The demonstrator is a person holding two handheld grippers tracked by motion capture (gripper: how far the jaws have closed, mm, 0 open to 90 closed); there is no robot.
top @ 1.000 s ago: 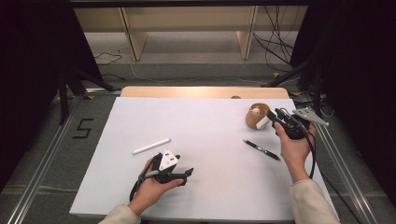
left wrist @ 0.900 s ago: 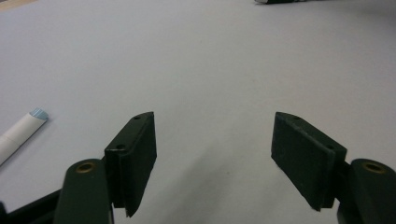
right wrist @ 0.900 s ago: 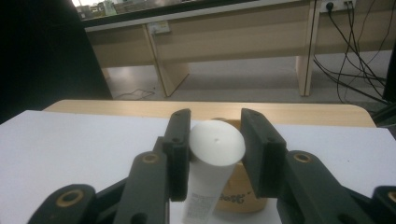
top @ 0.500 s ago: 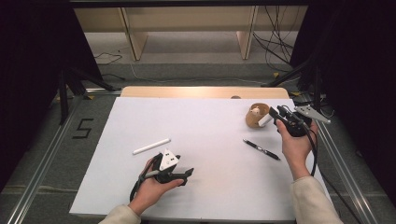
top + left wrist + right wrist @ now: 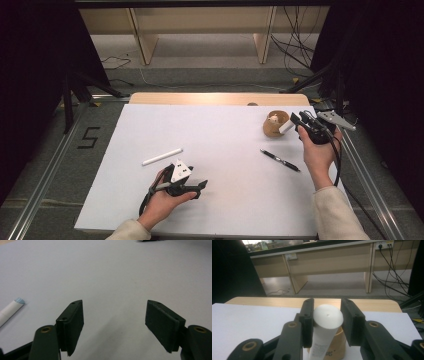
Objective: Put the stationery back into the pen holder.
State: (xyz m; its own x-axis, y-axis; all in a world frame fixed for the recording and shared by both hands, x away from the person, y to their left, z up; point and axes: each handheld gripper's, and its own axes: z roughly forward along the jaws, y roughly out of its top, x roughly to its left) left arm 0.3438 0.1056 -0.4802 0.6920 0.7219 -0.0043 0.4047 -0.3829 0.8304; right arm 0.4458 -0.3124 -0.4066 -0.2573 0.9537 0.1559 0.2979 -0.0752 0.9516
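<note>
From the high view, the right claw (image 5: pixel 295 121) sits at about two o'clock on the white bench (image 5: pixel 225 130), clamped on a white tube (image 5: pixel 286 126) whose end is held at the rim of a wooden cup (image 5: pixel 274 125) — the tube is tilted, its lower end toward the cup. A black pen (image 5: pixel 280 160) lies at four o'clock of the cup, well apart from it. The left claw (image 5: pixel 200 186) rests low near six o'clock, with a white stick (image 5: pixel 162 156) at its ten o'clock.

In the left claw view, the jaws stand wide with bare bench between them — the stick's blue-tipped end (image 5: pixel 11 308) lies at nine o'clock.

In the right claw view, the jaws hold the tube (image 5: pixel 325 327) above the cup (image 5: pixel 338 350).
</note>
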